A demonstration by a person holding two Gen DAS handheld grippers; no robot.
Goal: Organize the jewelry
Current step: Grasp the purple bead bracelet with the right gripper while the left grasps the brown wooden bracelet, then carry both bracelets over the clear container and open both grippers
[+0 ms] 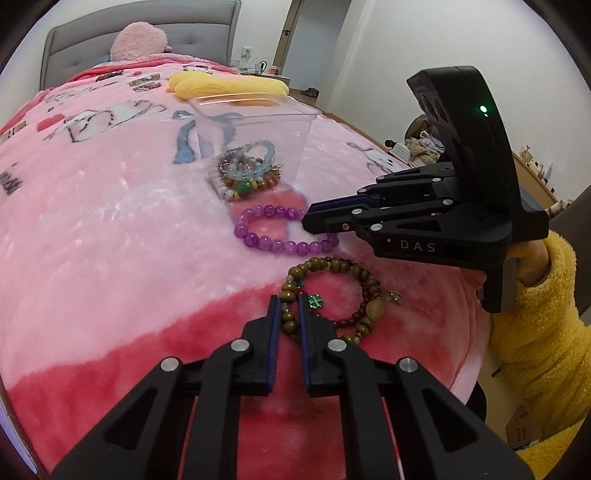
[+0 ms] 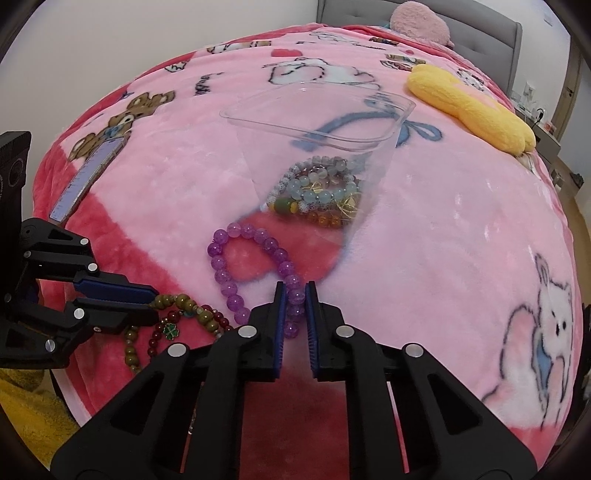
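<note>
In the left wrist view, the left gripper [image 1: 288, 306] sits at bottom centre, its two fingers pinching the olive bead bracelet [image 1: 334, 295], which lies on the pink blanket [image 1: 110, 229] with a green clover charm [image 1: 316, 301] just right of the fingertips. Right of centre, the right gripper [image 1: 314, 218] reaches in from the right edge, held by a hand in a yellow fleece sleeve [image 1: 535, 332]; its body bears the letters "DAS" and a green light glows on its housing. In the right wrist view, the right gripper [image 2: 295, 291] is closed to a narrow gap around beads of the purple bracelet [image 2: 251, 273], which curls toward the frame centre. Just above it stands a clear plastic box [image 2: 369, 110] with several bead bracelets [image 2: 317, 188] heaped in its bottom; its open rim faces up. The blanket spreads wide and bare to the right of the box, while at lower left its red border drops off at the bed edge beside the left gripper [image 2: 153, 304]. A yellow plush pillow [image 2: 472, 107] lies at upper right, and a grey headboard [image 2: 480, 22] closes the top edge.
</note>
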